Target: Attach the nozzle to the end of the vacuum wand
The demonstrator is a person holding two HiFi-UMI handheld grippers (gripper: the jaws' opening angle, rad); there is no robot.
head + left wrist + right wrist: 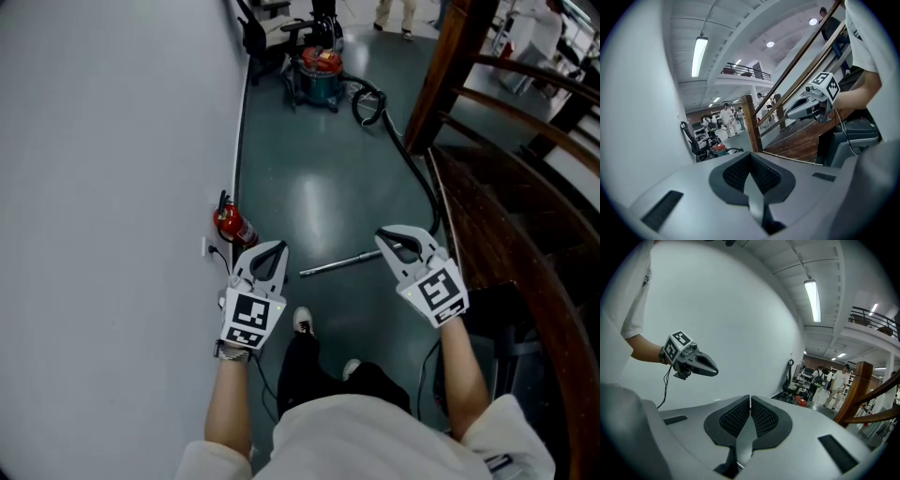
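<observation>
Both pairs of jaws are pressed together on nothing. The left hand-held gripper [270,249] hangs just left of the wand [342,263], which lies on the floor; the right hand-held gripper [387,236] is over its right end. Reaching down with jaws shut would likely roll the wand away. Beyond it trails the hose [412,159] to the vacuum [319,73]. No nozzle shows anywhere. Only the head view shows the wand; the gripper views look across the hall, at distant people.
</observation>
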